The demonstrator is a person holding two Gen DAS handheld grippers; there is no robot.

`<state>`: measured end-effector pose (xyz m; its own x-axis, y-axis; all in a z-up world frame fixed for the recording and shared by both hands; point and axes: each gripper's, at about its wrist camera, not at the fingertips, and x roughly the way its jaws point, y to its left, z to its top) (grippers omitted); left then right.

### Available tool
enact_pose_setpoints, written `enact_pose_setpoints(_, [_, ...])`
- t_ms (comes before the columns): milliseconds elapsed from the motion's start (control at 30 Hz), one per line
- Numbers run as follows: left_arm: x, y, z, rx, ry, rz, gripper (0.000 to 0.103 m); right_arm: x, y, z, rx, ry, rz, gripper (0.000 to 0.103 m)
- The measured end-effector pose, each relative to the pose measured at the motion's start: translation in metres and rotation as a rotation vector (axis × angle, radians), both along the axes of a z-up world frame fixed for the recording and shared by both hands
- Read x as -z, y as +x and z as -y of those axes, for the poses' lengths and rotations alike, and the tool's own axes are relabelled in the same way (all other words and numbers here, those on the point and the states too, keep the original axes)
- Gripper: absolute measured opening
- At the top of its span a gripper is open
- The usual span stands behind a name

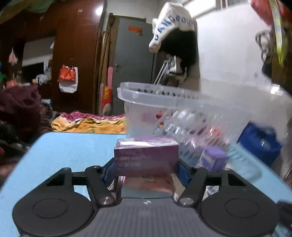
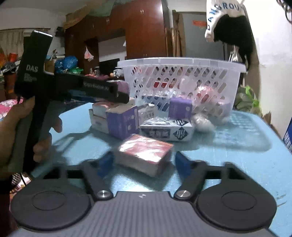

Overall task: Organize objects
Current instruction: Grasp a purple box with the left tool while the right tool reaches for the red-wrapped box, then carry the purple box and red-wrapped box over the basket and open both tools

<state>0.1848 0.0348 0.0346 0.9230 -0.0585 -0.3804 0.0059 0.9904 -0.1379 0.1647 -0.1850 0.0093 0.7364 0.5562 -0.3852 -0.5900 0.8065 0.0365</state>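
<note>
The purple box (image 1: pixel 146 156) sits clamped between the blue fingers (image 1: pixel 109 170) of the left gripper (image 1: pixel 146 171), held above the blue table (image 1: pixel 69 151) just in front of the basket (image 1: pixel 164 102). Its lettering is too blurred to read; a glossy film shines on its top face. Under it, on the table, lies a reddish box (image 1: pixel 147 184) with unreadable print.

From the right wrist view, the same purple box (image 2: pixel 122 87) shows at the tip of the left gripper (image 2: pixel 116 93), whose black body reads "DAS" in white; the person's left hand (image 2: pixel 27 127) grips its handle. The white plastic basket (image 2: pixel 182 80), with slotted walls, stands at the far side of the table (image 2: pixel 237 164) and holds several blurred packages.

In front of the basket lies a cluster: a purple carton (image 2: pixel 124 122), a smaller purple carton (image 2: pixel 179 107) against the basket wall, a black-and-white box (image 2: pixel 166 131) with a diamond pattern and unreadable characters, and a pale round wrapped thing (image 2: pixel 202 122).

Nearest to the right gripper (image 2: pixel 144 162), a red-topped box (image 2: pixel 146 155) wrapped in shiny film lies between its blue fingers (image 2: pixel 182 162), which stand apart and clear of both sides.

A white garment (image 2: pixel 219 16) lettered "LANGROU" hangs above the basket.
</note>
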Motion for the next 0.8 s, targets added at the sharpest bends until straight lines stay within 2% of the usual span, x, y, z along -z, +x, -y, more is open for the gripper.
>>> enact_pose_setpoints(100, [-0.002,-0.009,-0.002,-0.018,-0.008,0.059,0.069,-0.001,-0.002,0.006,-0.013,0.039,0.009,0.069])
enact_pose_setpoints(300, [-0.004,-0.019,0.01,-0.02,0.053,0.144,0.069,-0.007,-0.008,0.013,-0.009,0.048,0.052,0.068])
enact_pose_setpoints(800, [-0.006,-0.021,0.008,-0.017,0.065,0.164,0.069,-0.03,0.011,0.043,0.033,0.09,0.146,0.066])
